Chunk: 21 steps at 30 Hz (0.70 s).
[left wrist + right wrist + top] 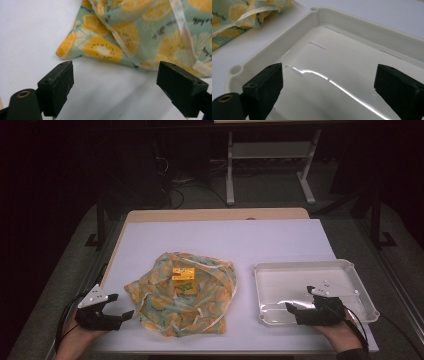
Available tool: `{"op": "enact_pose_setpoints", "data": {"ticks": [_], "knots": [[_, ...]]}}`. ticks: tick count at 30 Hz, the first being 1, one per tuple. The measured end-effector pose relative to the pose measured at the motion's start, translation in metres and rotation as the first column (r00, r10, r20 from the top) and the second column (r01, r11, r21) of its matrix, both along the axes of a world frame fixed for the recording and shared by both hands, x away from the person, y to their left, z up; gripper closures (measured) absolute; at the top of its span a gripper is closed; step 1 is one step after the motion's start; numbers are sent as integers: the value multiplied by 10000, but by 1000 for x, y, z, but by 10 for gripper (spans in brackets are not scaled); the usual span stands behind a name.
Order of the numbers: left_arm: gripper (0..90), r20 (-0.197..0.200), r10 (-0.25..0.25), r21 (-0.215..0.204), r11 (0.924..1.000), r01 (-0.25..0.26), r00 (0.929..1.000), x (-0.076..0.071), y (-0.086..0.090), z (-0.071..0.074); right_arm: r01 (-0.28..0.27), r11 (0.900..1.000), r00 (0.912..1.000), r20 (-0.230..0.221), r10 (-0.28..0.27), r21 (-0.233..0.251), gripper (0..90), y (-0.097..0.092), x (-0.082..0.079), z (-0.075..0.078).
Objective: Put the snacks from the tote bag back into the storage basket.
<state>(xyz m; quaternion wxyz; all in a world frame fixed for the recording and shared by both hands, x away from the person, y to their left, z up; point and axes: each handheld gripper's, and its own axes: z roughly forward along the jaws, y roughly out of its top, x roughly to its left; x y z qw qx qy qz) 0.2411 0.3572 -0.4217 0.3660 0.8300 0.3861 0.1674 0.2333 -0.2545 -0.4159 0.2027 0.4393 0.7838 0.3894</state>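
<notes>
The left gripper rests at the near left edge of the table, its 2 black jaws spread wide with nothing between them. In the left gripper view the same left gripper looks at the nearest corner of the thin mint-green cloth printed with orange and yellow citrus slices; the corner lies just in front of the jaws, apart from them, not touching. The right gripper hangs over the near part of the shallow white plastic tray on the right side, and its jaws are also spread and hold nothing. The right gripper view shows the right gripper above the bare, shiny floor of the tray.

The cloth lies crumpled in the middle of the white table cover, left of the tray and near it. On the cloth sits a small orange and yellow box, roughly at the centre.

I judge that the work is at its beginning: the cloth is not gripped, the box is not wrapped or moved, and the tray is empty. Almost all steps are left.

The cloth has no clear long axis; it spreads in a rough rounded shape, a little wider from left to right, with 1 corner pointing to the left gripper. The box seems a little longer from the near side to the far side, but it is too small to be sure.
</notes>
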Motion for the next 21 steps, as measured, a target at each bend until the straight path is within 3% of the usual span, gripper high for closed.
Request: {"op": "enact_pose_setpoints", "data": {"ticks": [9,14,20,21], "knots": [[341,122,-79,-336,9994,84,9999,5,-5,17,-7,10000,10000,45,7,17,80,1,0,0],[497,183,-167,-647,9977,178,9997,9,-9,25,13,10000,10000,52,-13,24,80,0,0,0],[639,129,-271,-727,9970,280,9995,13,-17,33,0,10000,10000,58,0,15,80,1,0,1],[704,108,-273,-899,9955,282,9996,14,-19,35,5,10000,10000,70,-6,16,81,1,0,1]]}}
